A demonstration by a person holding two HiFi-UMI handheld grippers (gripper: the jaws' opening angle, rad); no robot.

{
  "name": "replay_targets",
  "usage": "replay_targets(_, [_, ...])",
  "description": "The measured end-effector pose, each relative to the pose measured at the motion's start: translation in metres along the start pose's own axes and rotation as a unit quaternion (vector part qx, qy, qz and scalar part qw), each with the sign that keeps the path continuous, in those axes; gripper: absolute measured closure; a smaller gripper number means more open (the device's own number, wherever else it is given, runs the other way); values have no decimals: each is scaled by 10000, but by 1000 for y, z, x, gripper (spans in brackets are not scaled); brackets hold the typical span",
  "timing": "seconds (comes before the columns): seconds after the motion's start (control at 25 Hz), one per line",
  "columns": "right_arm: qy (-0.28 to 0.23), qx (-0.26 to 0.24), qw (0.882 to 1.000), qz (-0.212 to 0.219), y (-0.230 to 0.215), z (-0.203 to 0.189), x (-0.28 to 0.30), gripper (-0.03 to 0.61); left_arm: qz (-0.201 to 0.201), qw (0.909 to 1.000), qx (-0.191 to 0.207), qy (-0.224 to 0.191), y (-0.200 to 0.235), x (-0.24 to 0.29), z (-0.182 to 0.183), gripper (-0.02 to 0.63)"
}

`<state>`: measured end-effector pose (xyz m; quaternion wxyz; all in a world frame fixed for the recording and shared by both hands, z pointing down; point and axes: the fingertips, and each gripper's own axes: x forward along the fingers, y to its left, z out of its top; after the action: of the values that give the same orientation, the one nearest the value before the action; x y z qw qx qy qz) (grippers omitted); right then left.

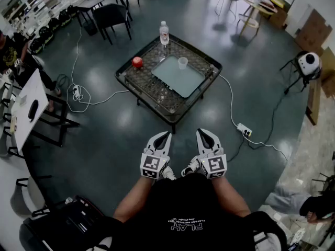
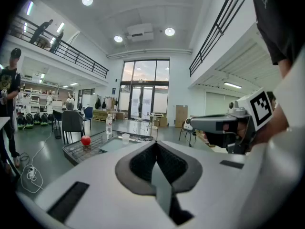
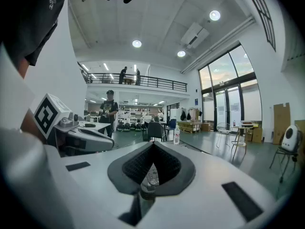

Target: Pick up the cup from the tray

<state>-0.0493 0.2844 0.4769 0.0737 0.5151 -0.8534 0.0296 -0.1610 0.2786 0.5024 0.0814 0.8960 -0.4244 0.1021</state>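
Observation:
A clear plastic cup [image 1: 182, 63] stands upright at the far edge of a pale green tray [image 1: 175, 77] on a low wire-mesh table [image 1: 152, 90]. A red apple [image 1: 137, 61] and a water bottle [image 1: 164, 34] sit on the same table. My left gripper [image 1: 166, 134] and right gripper [image 1: 202, 132] hover side by side near my body, well short of the table, both shut and empty. In the left gripper view the cup [image 2: 125, 138], the apple [image 2: 86, 140] and the bottle [image 2: 108, 126] lie far ahead of the closed left gripper [image 2: 156, 146]. In the right gripper view only the bottle [image 3: 177, 135] shows past the closed right gripper [image 3: 152, 146].
A white cable runs across the floor to a power strip [image 1: 244, 130] right of the table. A black chair [image 1: 111, 16] stands behind the table and a white desk [image 1: 27, 109] at the left. A person [image 3: 109, 109] stands far off by the desks. Bare floor lies between me and the table.

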Motion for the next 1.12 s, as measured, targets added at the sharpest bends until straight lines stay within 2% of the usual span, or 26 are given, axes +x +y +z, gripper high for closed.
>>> replay_targets(0.48, [17, 3, 10000, 70, -4, 3, 0, 572, -107, 9999, 66, -16, -12, 12, 11, 607])
replay_targets(0.68, [-193, 201, 9995, 150, -15, 8, 4, 572, -28, 10000, 36, 17, -8, 24, 10, 607])
replay_targets(1.12, [-225, 172, 9993, 245, -75, 9, 27, 572, 139, 9998, 98, 125, -8, 86, 22, 607])
